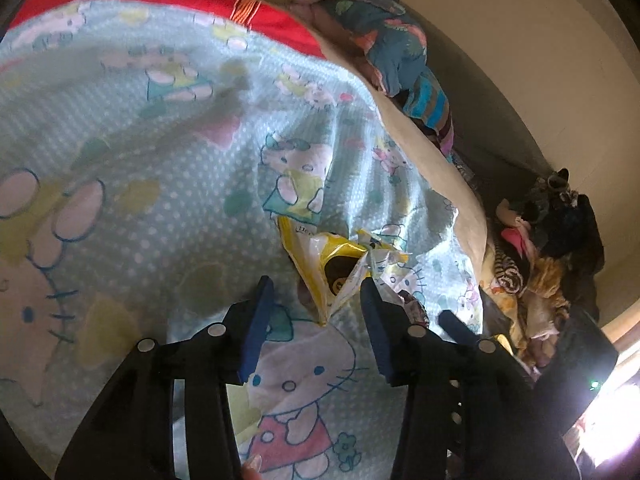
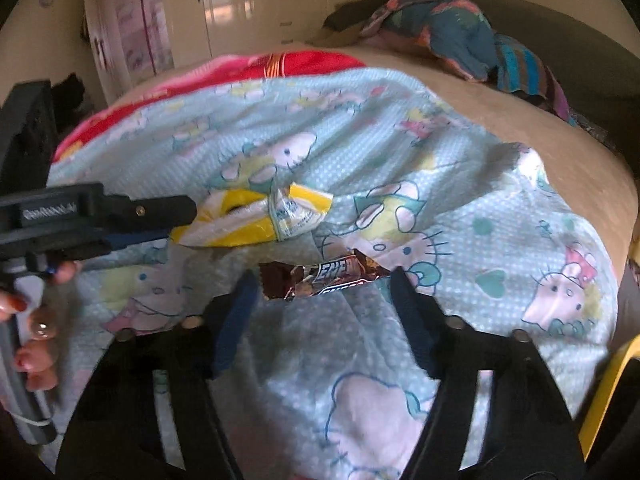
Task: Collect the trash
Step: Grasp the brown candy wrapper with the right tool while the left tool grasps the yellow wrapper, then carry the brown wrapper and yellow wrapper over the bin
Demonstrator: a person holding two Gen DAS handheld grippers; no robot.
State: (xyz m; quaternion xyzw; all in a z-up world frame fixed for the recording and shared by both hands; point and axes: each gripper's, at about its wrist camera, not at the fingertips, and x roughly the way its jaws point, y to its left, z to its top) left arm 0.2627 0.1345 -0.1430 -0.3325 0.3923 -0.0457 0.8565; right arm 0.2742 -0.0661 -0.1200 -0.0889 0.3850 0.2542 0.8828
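Note:
A crumpled yellow and white wrapper [image 1: 328, 264] lies on the light-blue cartoon-cat blanket [image 1: 160, 160]. My left gripper [image 1: 316, 286] is open, with the wrapper's near end between its blue fingertips. In the right wrist view the same yellow wrapper [image 2: 256, 220] lies just ahead of the left gripper [image 2: 176, 220], which comes in from the left. A brown snack wrapper [image 2: 328, 276] lies on the blanket [image 2: 460, 280] below it. My right gripper [image 2: 322, 280] is open, its fingertips on either side of the brown wrapper.
The blanket covers a beige mattress [image 2: 520, 136]. A heap of colourful clothes [image 2: 452, 32] lies at the bed's far end, and more clothes [image 1: 540, 264] are piled beside the bed. Cream wardrobes [image 2: 248, 0] stand behind. A yellow edge [image 2: 608, 384] shows at lower right.

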